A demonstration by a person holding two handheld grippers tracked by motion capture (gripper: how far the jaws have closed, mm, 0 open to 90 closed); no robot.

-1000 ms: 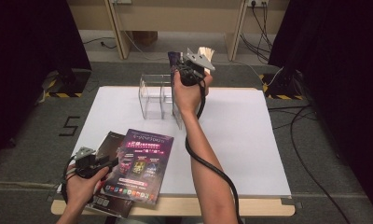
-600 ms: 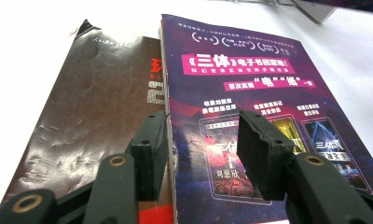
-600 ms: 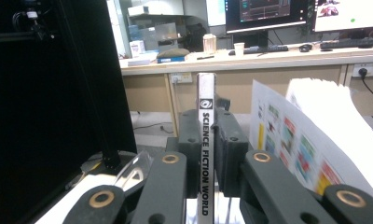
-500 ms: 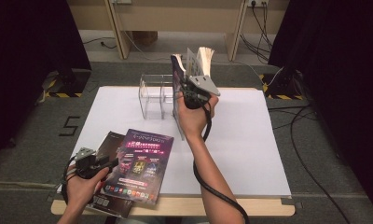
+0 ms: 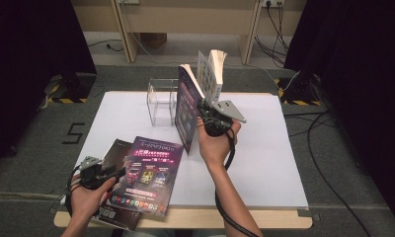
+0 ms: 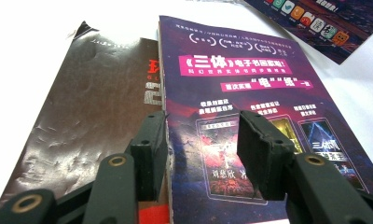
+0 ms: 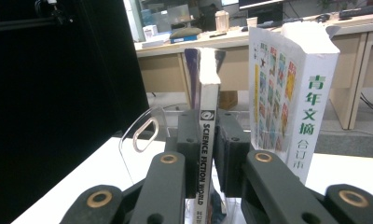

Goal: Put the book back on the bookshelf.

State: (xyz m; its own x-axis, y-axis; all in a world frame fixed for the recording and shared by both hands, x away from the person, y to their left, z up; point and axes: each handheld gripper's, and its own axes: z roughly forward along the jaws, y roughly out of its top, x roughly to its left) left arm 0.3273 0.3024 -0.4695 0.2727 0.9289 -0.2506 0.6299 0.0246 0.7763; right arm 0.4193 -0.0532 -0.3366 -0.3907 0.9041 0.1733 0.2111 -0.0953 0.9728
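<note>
The right claw (image 5: 204,109) is clamped on the spine of a thin magazine (image 5: 186,106), holding it upright above the middle of the white tabletop (image 5: 264,148). Just beside it stands a thicker book (image 5: 214,71), also upright; whether that one rests in the clear rack (image 5: 161,101) behind cannot be told. The rack's handle cutout is visible in the right gripper view, to the left of the magazine.

At the near left corner, the left claw (image 6: 201,144) hovers with its jaws apart over a purple booklet (image 5: 147,175), which overlaps a dark brown booklet (image 5: 114,153) lying under it.

Grey carpet surrounds the tabletop, with black curtains on both sides, cables on the floor and wooden desks behind.
</note>
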